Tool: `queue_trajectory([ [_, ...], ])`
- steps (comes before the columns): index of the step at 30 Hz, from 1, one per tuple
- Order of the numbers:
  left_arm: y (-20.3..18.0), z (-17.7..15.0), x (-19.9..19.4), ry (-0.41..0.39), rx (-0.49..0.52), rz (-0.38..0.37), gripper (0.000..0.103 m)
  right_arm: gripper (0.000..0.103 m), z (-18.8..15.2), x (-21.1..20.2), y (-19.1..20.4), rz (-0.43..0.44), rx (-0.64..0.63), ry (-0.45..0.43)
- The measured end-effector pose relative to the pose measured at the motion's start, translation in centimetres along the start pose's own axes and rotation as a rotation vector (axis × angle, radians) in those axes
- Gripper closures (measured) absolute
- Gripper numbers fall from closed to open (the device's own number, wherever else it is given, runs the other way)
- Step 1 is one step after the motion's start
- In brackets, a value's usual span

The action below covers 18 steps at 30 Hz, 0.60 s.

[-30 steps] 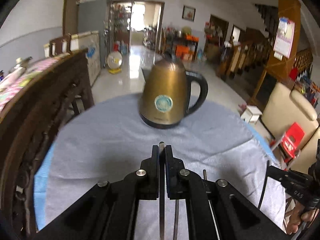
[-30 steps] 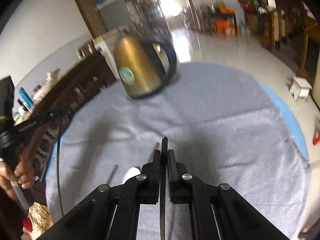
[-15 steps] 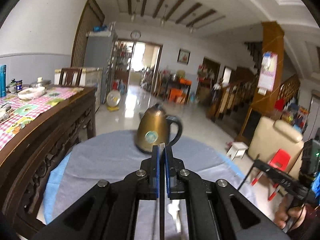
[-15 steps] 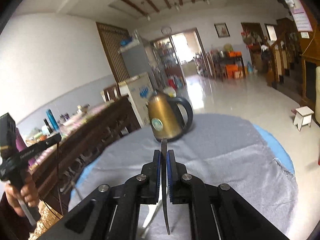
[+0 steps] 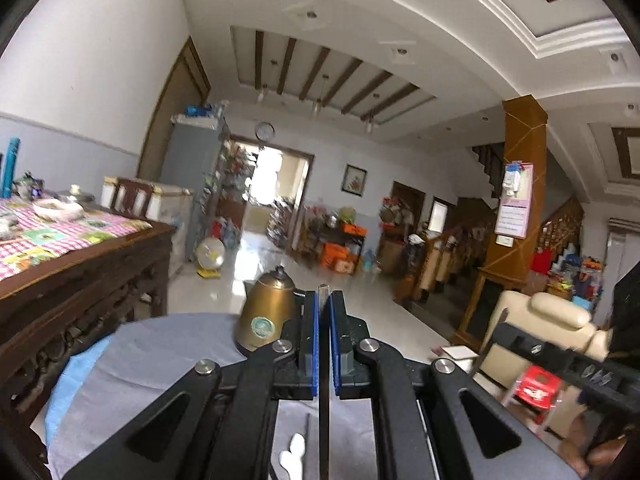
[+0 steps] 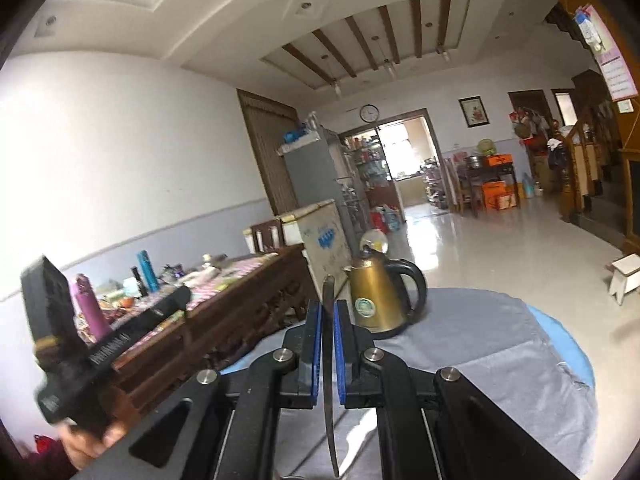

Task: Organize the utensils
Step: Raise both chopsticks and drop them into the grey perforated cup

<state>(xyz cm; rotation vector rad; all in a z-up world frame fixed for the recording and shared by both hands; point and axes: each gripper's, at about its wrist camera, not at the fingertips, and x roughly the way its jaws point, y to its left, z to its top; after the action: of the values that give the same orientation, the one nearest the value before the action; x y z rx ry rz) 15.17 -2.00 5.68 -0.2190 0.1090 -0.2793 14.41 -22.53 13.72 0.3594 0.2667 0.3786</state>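
Here, in the left wrist view, the left gripper (image 5: 324, 308) is clenched on a thin metal utensil (image 5: 323, 420), held edge-on between the blue pads (image 5: 315, 344); its end stands just proud of the fingertips and its length runs back under the camera. Beyond it a brass-coloured kettle (image 5: 267, 312) stands upright on the grey cloth (image 5: 168, 352) covering the round table; a white utensil (image 5: 294, 454) and a thin dark rod (image 5: 307, 428) lie on the cloth below the gripper. At the right edge the other hand-held device (image 5: 560, 364) shows. In the right wrist view, the right gripper (image 6: 328, 308) is likewise clenched on a flat metal blade-like utensil (image 6: 329, 380), tip above the fingertips, its length hanging below. The kettle (image 6: 378, 300) stands near the cloth's (image 6: 480, 344) far edge, and at left a hand (image 6: 86, 438) grips the left device.
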Motion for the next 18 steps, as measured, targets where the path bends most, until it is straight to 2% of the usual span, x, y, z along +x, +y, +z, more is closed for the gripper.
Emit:
queue_trajectory([
  [7,-0.1,-3.4,-0.4,-0.047,0.009,0.066,0.098,0.096,-1.6,0.4,0.1,0.063,0.03,0.045],
  [11,0.1,-4.8,-0.8,-0.037,0.026,0.081,0.098,0.096,-3.3,0.7,0.3,0.076,0.019,0.089],
  [18,1.4,-7.5,-1.2,0.026,-0.012,0.084,0.098,0.096,-6.6,1.3,0.4,0.086,-0.008,0.173],
])
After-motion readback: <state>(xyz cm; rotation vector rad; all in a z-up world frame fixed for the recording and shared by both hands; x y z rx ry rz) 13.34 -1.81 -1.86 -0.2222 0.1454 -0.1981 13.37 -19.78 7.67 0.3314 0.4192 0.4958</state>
